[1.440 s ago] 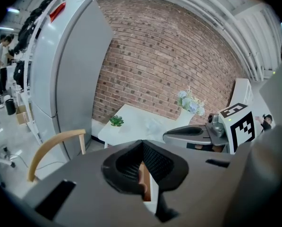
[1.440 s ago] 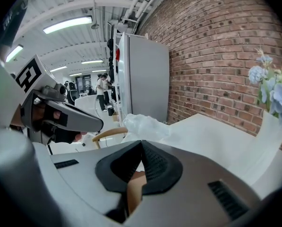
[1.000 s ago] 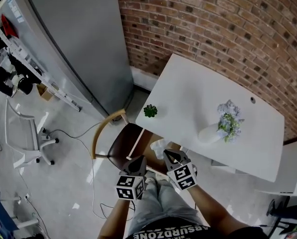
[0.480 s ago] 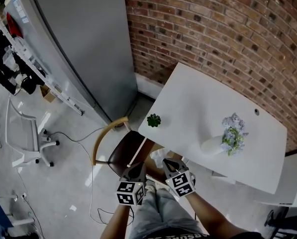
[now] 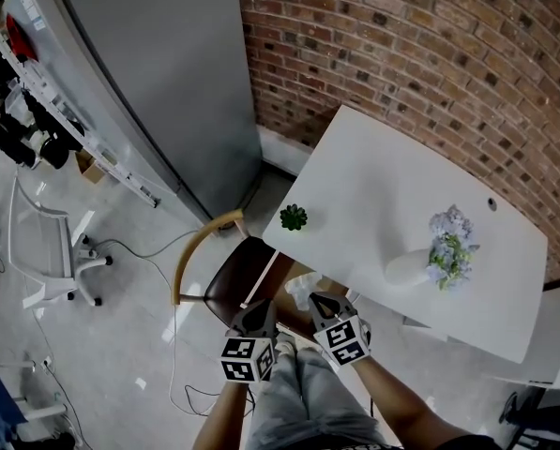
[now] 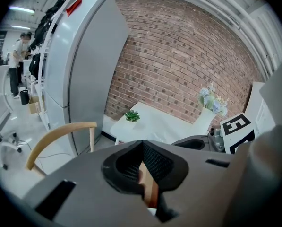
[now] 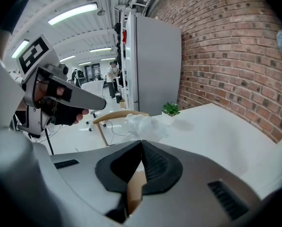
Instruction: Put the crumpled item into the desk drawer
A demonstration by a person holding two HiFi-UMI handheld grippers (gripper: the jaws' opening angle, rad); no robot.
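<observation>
Progress: judging by how things lie, not finished. The crumpled item (image 5: 301, 291) is off the tabletop (image 5: 373, 186), over a wood-coloured opening (image 5: 281, 275) under its front edge that looks like the drawer, pulled out.
Where it is: right at the tips of the right gripper (image 5: 317, 300).
Right fingers: clenched; whether they pinch a fold I cannot tell.
Left gripper (image 5: 263, 305): fingers clenched, nothing in them.
Left to do: settle the wad inside, push the drawer shut.
Lie of the item: a lumpy wad with no clear long axis; its ragged top (image 7: 141, 126) points away from the fingers.

A white counter (image 5: 383, 181) stood against a brick wall (image 5: 430, 54), bearing a small green plant (image 5: 293, 217) and a flower vase (image 5: 413, 267). A crumpled white item (image 5: 300, 292) showed beside its near edge, just beyond the right tongs (image 5: 319, 300), with the left tongs (image 5: 261, 313) alongside.
</observation>
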